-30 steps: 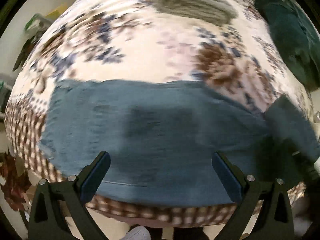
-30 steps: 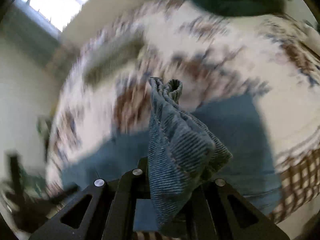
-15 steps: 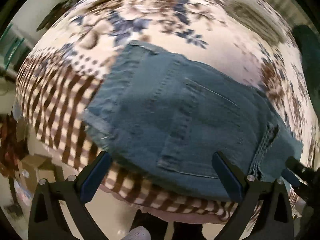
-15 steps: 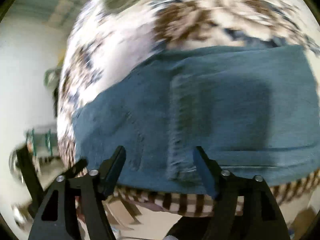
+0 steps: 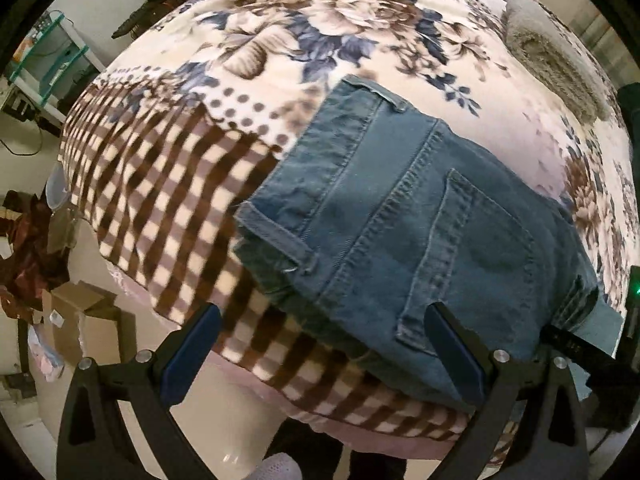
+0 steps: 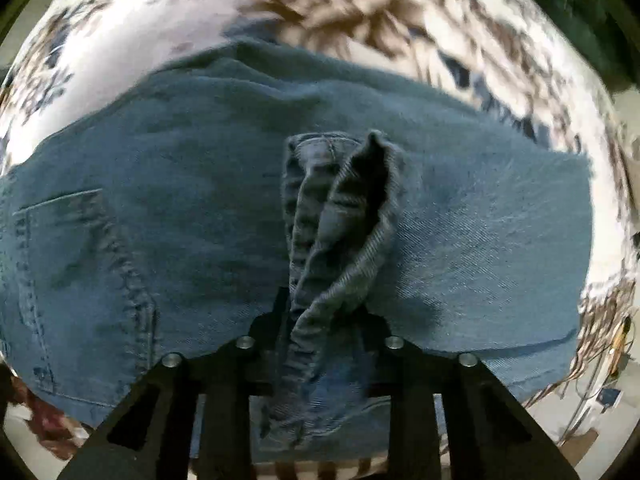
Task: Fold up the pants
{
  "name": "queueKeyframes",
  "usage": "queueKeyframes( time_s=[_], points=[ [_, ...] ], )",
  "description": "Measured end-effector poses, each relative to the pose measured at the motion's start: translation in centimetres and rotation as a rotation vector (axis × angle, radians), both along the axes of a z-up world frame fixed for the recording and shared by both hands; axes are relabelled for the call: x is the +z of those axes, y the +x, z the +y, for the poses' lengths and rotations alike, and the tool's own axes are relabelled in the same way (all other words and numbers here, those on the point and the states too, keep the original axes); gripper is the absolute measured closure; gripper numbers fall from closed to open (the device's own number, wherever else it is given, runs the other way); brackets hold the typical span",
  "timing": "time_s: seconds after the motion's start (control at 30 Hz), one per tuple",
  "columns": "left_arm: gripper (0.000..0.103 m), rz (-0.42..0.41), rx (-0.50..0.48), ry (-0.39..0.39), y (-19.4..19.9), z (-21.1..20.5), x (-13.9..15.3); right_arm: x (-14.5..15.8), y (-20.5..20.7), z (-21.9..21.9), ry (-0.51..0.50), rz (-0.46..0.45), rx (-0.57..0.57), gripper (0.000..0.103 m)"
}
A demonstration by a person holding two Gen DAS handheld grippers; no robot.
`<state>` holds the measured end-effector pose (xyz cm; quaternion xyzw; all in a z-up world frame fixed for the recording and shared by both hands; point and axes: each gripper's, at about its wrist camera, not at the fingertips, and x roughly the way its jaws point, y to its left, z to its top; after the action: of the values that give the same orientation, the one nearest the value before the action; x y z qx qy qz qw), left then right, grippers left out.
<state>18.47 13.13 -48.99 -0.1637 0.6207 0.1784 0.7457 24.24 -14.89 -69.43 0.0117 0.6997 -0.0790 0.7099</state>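
Note:
Blue denim pants [image 5: 408, 232] lie folded on a floral and checked blanket [image 5: 168, 184] near the bed's front edge, waistband to the left, back pocket up. My left gripper [image 5: 324, 344] is open and empty, just short of the pants' near edge. My right gripper [image 6: 324, 320] is shut on a bunched fold of the pants [image 6: 340, 216], which stands up from the flat denim [image 6: 160, 200]. The right gripper's dark body shows at the right edge of the left wrist view [image 5: 576, 344].
A grey fuzzy cushion [image 5: 556, 56] lies at the far right of the bed. A dark green garment [image 6: 592, 12] lies at the back. Cardboard boxes [image 5: 88, 316] and clutter sit on the floor left of the bed. A shelf [image 5: 48, 68] stands at the far left.
The right gripper let go of the pants, opened above them, then closed again on a bunched fold. The left gripper stayed open and swung left toward the waistband end.

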Motion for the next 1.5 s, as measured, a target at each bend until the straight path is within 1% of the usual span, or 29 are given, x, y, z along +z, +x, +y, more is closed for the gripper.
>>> queueKeyframes(
  time_s=[0.03,0.07,0.2,0.3,0.37,0.4,0.43,0.47,0.53,0.57,0.63,0.67,0.7,0.77,0.8,0.87,0.9,0.97,1.0,1.03,1.07,1.13,1.2,1.23,1.27,1.33,1.43,1.47,1.5],
  points=[
    [0.0,0.001,0.002,0.002,-0.1,0.1,0.0,0.3,-0.2,0.5,-0.002,-0.009,0.02,0.082],
    [0.0,0.003,0.006,0.005,-0.2,0.3,0.0,0.8,-0.4,0.8,0.004,-0.022,0.03,0.083],
    [0.0,0.006,0.02,0.006,-0.6,0.4,-0.2,1.4,-1.2,1.8,0.016,-0.039,0.087,0.083],
    [0.0,0.006,0.018,0.005,-0.6,0.1,-0.2,1.4,-0.6,2.5,-0.011,-0.03,0.157,0.082],
    [0.0,0.007,0.017,-0.001,-0.7,-0.1,-0.3,1.2,-0.3,3.2,0.006,-0.009,0.208,0.071],
    [0.0,0.008,0.018,-0.004,-0.7,-0.2,-0.3,1.3,-0.3,3.2,0.039,0.006,0.234,0.07],
    [0.0,0.008,0.018,-0.008,-0.7,-0.2,-0.3,1.8,-0.4,3.0,0.113,0.015,0.249,0.067],
    [0.0,0.006,0.018,-0.009,-0.7,-0.2,-0.2,2.6,-0.5,2.3,0.216,0.012,0.249,0.057],
    [0.0,0.002,0.019,-0.004,-0.8,-0.2,0.0,4.6,-0.7,0.0,0.356,-0.027,0.179,0.053],
    [0.0,-0.001,0.022,-0.004,-0.8,-0.2,0.2,5.5,-0.7,-2.3,0.43,-0.057,0.098,0.053],
    [0.0,-0.007,0.025,-0.007,-0.8,-0.1,0.3,6.4,-0.7,-6.5,0.487,-0.111,-0.066,0.053],
    [0.0,-0.01,0.026,-0.006,-0.8,-0.1,0.3,6.2,-0.5,-8.9,0.479,-0.128,-0.152,0.053],
    [0.0,-0.01,0.026,-0.005,-0.7,-0.1,0.3,5.9,-0.6,-10.2,0.441,-0.136,-0.204,0.053],
    [0.0,-0.008,0.032,-0.008,-0.7,-0.1,0.3,3.8,0.1,-13.5,0.32,-0.138,-0.319,0.053],
    [0.0,-0.009,0.035,-0.011,-0.6,0.0,0.3,2.5,0.3,-14.1,0.305,-0.118,-0.355,0.053],
    [0.0,-0.013,0.033,-0.007,-0.4,-0.1,0.2,-0.5,1.3,-14.3,0.341,-0.061,-0.383,0.053],
    [0.0,-0.012,0.03,-0.001,-0.3,-0.1,0.2,-1.1,1.4,-13.5,0.344,-0.053,-0.368,0.052],
    [0.0,-0.015,0.029,0.007,-0.1,0.0,0.0,-1.0,1.7,-11.3,0.266,-0.061,-0.278,0.049],
    [0.0,-0.017,0.033,0.01,-0.1,0.1,0.0,-0.6,1.4,-10.0,0.282,-0.071,-0.224,0.049],
    [0.0,-0.019,0.039,0.014,-0.1,0.3,-0.1,-0.3,1.2,-9.3,0.351,-0.078,-0.195,0.055],
    [0.0,-0.02,0.047,0.015,-0.1,0.5,-0.2,0.1,0.8,-8.1,0.356,-0.075,-0.145,0.062],
    [0.0,-0.017,0.069,0.015,-0.2,1.1,-0.4,0.4,0.1,-6.6,0.344,-0.074,-0.054,0.062],
    [0.0,-0.031,0.099,0.001,-0.4,1.8,-0.4,0.6,-0.5,-5.9,0.356,-0.058,-0.025,0.062],
    [0.0,-0.047,0.122,-0.014,-0.5,2.3,-0.3,1.0,-0.7,-6.0,0.367,-0.059,-0.034,0.06],
    [0.0,-0.076,0.157,-0.054,-0.7,3.2,-0.3,1.6,-0.8,-6.6,0.391,-0.058,-0.052,0.052],
    [0.0,-0.116,0.239,-0.122,-1.3,4.7,-0.7,2.7,-2.4,-8.5,0.457,-0.074,-0.109,0.047],
    [0.001,-0.169,0.424,-0.299,-2.7,7.2,-3.4,4.8,-3.8,-11.0,0.423,-0.118,-0.13,0.042],
    [0.003,-0.175,0.462,-0.344,-3.0,7.6,-4.3,5.1,-4.3,-11.7,0.396,-0.121,-0.128,0.042],
    [0.009,-0.189,0.496,-0.396,-3.1,7.9,-5.2,5.0,-4.9,-12.1,0.379,-0.122,-0.128,0.042]
  ],
)
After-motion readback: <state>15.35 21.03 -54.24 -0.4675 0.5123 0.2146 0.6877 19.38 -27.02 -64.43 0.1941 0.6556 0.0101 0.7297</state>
